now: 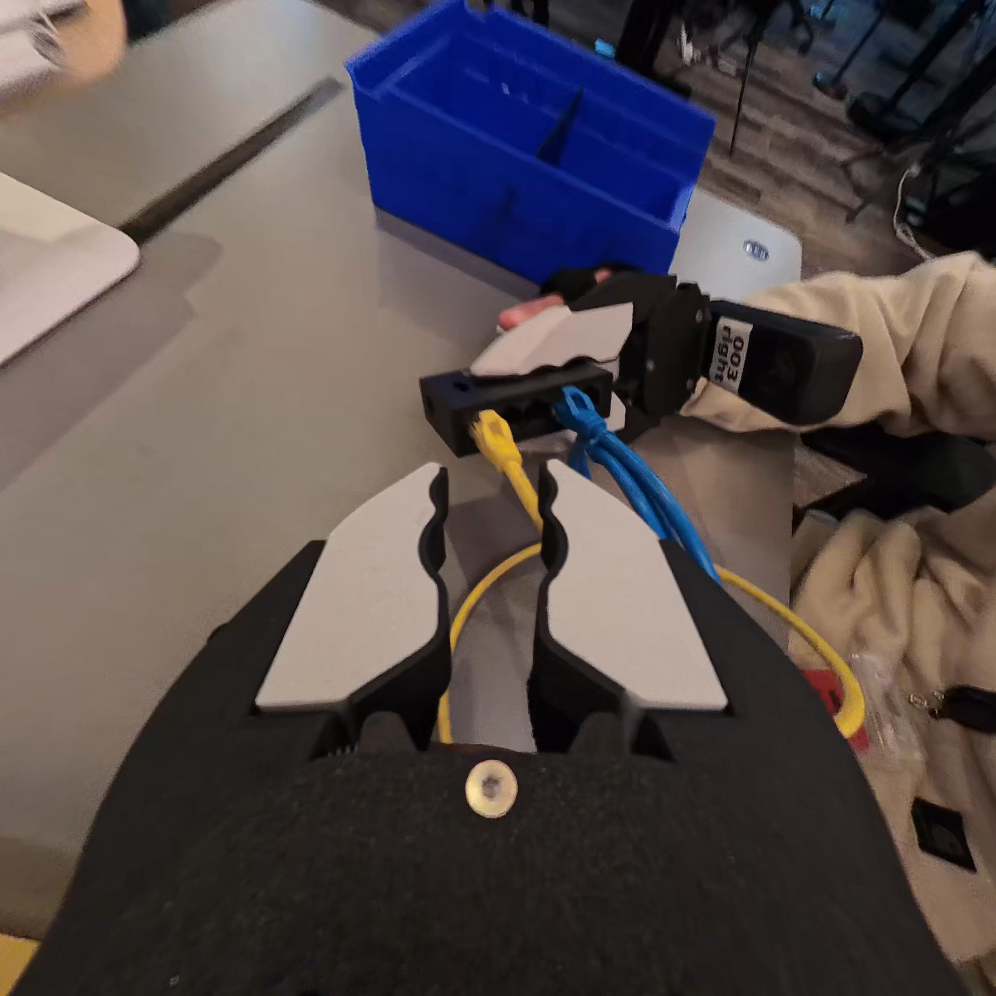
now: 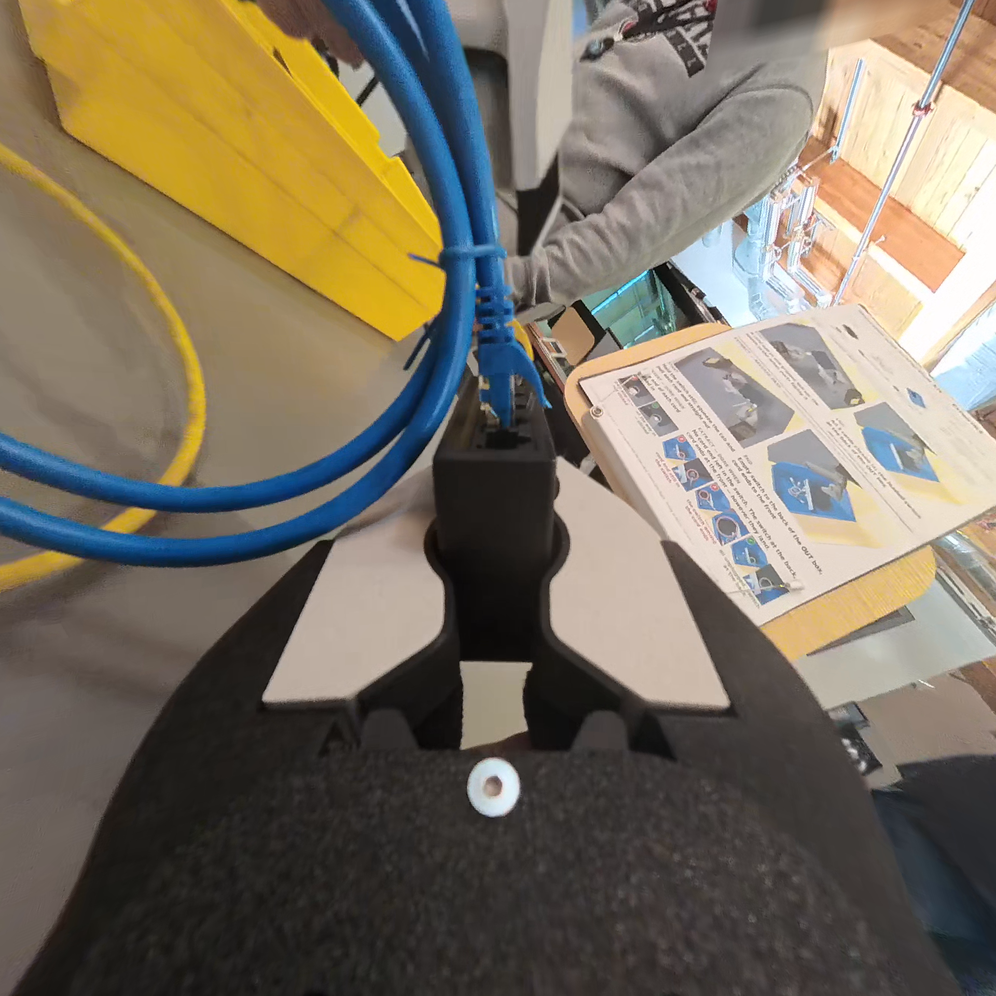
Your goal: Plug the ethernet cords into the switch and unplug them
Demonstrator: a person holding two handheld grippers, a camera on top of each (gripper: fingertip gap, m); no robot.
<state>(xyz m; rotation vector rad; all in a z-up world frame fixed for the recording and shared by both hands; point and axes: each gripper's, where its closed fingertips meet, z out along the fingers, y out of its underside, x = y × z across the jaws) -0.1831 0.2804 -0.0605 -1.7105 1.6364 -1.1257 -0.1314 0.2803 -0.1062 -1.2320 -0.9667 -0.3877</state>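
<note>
The right hand-held gripper (image 2: 496, 517) pinches the black switch (image 2: 495, 479), its lower finger hidden beneath it. The left hand-held gripper (image 1: 493, 474) hangs spread and empty just before the switch, above the table (image 1: 242, 377). The yellow cord (image 1: 498, 436) and blue cord (image 1: 579, 415) sit plugged in; their far ends run out of sight.

Matt black plastic switch (image 1: 517, 401); glossy blue bin (image 1: 528, 145); smooth grey table (image 1: 226, 377); paper sheet (image 2: 797, 447).

Printed label on right tool (image 1: 544, 350); text on instruction sheet (image 2: 781, 458).
</note>
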